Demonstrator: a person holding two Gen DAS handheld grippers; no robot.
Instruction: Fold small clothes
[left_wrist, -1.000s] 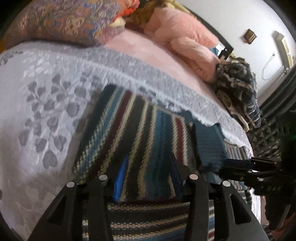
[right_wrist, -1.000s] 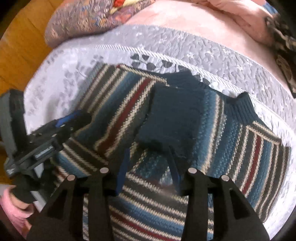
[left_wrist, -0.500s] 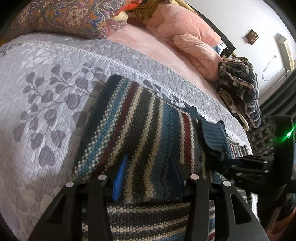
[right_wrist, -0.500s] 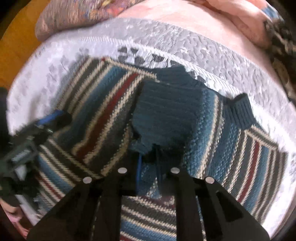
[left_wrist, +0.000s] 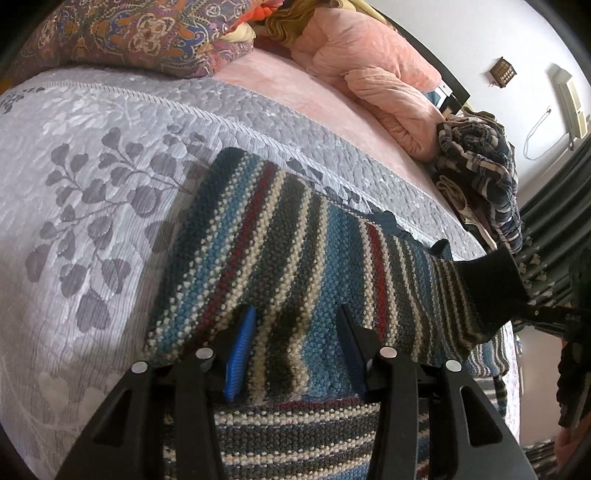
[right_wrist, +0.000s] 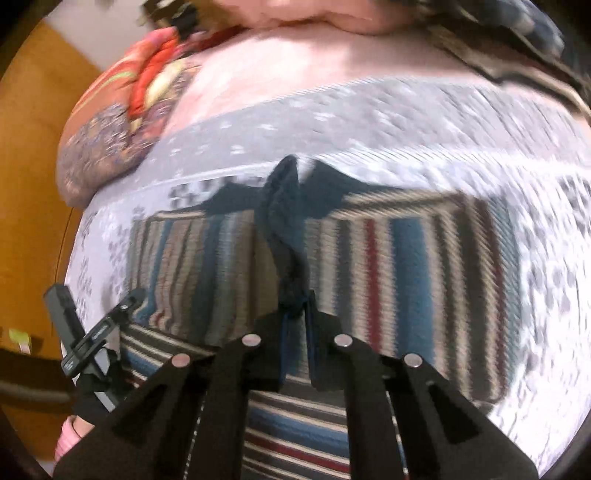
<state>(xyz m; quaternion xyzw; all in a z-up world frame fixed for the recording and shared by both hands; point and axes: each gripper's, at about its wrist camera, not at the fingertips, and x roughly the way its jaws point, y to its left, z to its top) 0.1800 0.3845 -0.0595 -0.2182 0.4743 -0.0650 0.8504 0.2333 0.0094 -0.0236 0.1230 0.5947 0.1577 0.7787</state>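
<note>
Right gripper (right_wrist: 295, 314) clamps the sweater's (left_wrist: 280, 258) navy cuff (right_wrist: 284, 229), probably to carry the sleeve across (blurry view); left gripper (left_wrist: 295, 350) hovers with fingers spread, pinning nothing.

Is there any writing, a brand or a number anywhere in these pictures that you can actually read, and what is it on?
None can be read.
Pale lettering on the right gripper's black bar, in the left wrist view: too small to read.
Pale lettering on the left gripper's black bar, in the right wrist view: blurred, unreadable.
The striped sweater, the grey bedspread and the wall show no words.
</note>
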